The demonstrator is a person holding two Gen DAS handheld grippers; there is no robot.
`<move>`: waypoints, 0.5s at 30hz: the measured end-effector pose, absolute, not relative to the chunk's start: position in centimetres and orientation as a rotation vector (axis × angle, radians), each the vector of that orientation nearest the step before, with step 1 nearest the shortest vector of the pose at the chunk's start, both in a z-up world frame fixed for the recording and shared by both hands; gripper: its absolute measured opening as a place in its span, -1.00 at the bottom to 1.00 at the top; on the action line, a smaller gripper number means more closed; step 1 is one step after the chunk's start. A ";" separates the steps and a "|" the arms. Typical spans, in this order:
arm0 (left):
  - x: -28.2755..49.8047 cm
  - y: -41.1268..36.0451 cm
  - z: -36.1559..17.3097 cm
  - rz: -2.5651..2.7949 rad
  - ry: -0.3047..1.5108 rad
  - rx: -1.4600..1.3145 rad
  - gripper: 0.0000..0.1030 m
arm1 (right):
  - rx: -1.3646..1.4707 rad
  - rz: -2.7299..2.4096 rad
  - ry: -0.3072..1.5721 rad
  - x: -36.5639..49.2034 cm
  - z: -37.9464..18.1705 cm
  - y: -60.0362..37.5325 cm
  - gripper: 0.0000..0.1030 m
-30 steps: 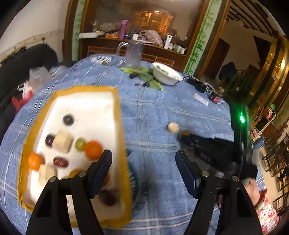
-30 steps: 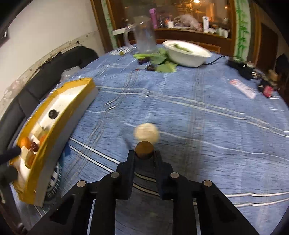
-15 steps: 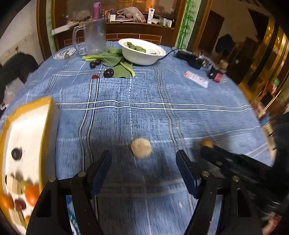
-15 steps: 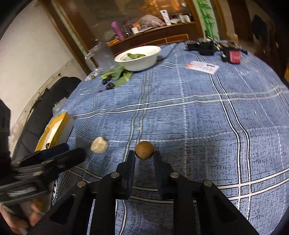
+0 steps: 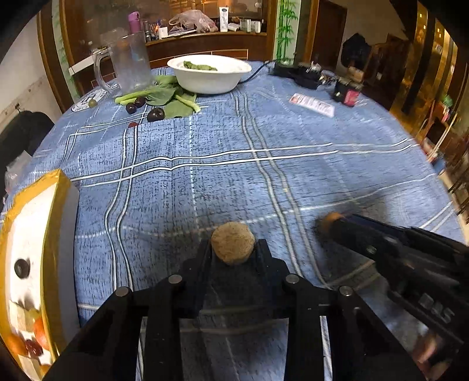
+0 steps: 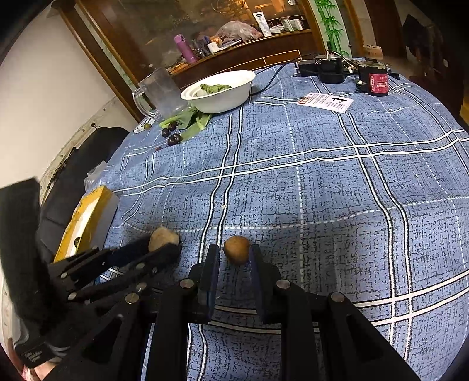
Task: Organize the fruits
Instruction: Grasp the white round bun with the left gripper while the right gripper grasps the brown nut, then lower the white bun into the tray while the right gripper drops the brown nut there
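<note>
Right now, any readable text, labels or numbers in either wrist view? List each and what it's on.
None reads in full.
White card on the tablecloth: red and black print, too small.
Dark canister: red label, characters too small.
White tube on the sideboard: dark logo, blurred.
Right gripper body: embossed marking, blurred.
Coaster by the glass pitcher: print unreadable.

A pale, rough, round fruit (image 5: 232, 247) and a smaller brown round fruit (image 6: 236, 249) sit near, left and right, between gripper fingers.
</note>
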State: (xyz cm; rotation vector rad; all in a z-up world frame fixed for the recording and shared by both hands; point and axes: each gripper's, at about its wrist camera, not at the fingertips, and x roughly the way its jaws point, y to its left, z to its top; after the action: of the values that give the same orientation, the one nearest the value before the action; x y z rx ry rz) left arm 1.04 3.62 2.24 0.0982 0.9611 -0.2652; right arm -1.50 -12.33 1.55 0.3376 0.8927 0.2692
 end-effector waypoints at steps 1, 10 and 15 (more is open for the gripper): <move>0.6 3.8 2.6 -0.272 0.953 0.084 -0.43 | 0.338 0.269 0.887 -1.6 1.7 -12.3 -0.58; -5.1 10.2 6.3 -0.260 0.873 -0.104 -0.43 | 0.310 0.276 0.860 -1.7 1.9 -11.8 -0.58; -8.6 16.0 6.8 -0.162 0.841 -0.194 -0.42 | 0.291 0.260 0.857 -1.8 1.4 -11.5 -0.58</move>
State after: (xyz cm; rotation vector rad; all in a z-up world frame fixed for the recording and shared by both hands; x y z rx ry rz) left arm -8.58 15.97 6.82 -0.1936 0.8408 -0.1620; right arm -1.76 -11.47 1.36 0.2906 0.8571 0.2599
